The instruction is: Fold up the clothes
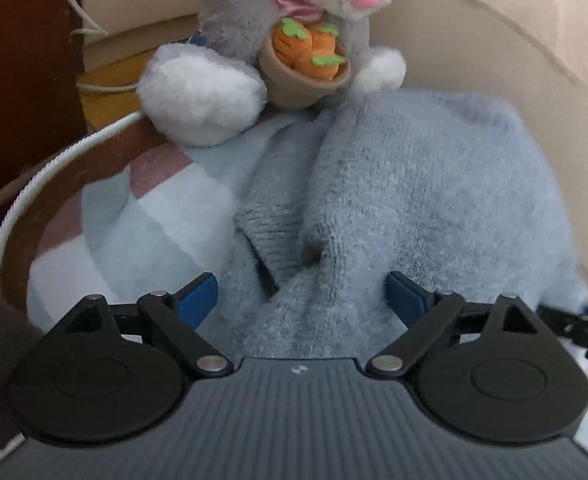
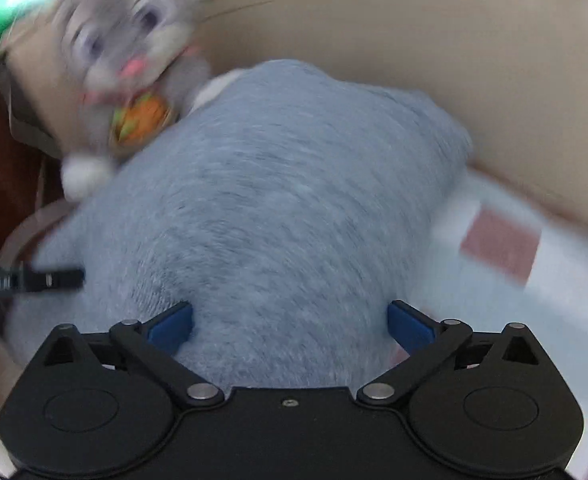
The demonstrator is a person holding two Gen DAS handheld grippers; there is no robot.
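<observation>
A fluffy light blue knit sweater (image 1: 406, 184) lies bunched on a checked bed cover (image 1: 142, 220), with a ribbed cuff (image 1: 270, 232) folded near its front. My left gripper (image 1: 301, 300) is open, its blue pads (image 1: 198, 296) wide apart just above the sweater's near edge. In the right wrist view the sweater (image 2: 278, 200) fills the middle. My right gripper (image 2: 290, 326) is open over it, nothing held. The view is blurred by motion.
A grey plush rabbit (image 1: 254, 40) with a pot of carrots sits at the sweater's far left edge; it also shows in the right wrist view (image 2: 122, 56). A beige cushion (image 2: 454, 60) runs behind. The other gripper's tip (image 2: 34, 280) shows at the left.
</observation>
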